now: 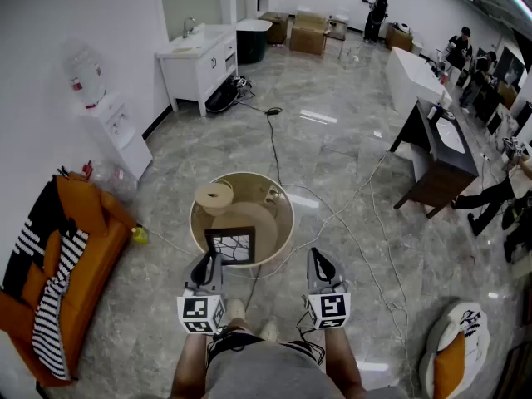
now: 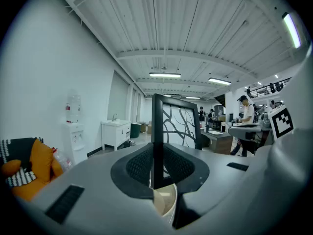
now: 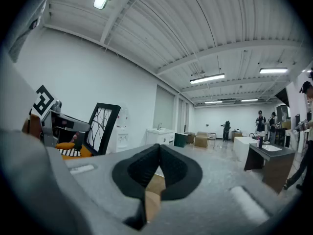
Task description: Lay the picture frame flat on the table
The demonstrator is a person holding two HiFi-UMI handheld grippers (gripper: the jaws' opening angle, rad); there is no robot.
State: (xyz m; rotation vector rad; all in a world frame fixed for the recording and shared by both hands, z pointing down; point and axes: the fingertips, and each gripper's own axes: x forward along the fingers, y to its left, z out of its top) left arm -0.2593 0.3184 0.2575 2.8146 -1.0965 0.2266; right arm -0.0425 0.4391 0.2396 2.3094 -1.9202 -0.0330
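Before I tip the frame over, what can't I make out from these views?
- Picture frame bottom edge: left gripper view, hidden behind the left gripper's fingers; whether it touches the table is unclear.
- Frame's back: no view shows it.
- Small object by the table's rim: head view, too small.

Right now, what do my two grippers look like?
They match. The left gripper and the right gripper each have a grey body and black textured fingers. Each also carries a white cube printed with black square markers.
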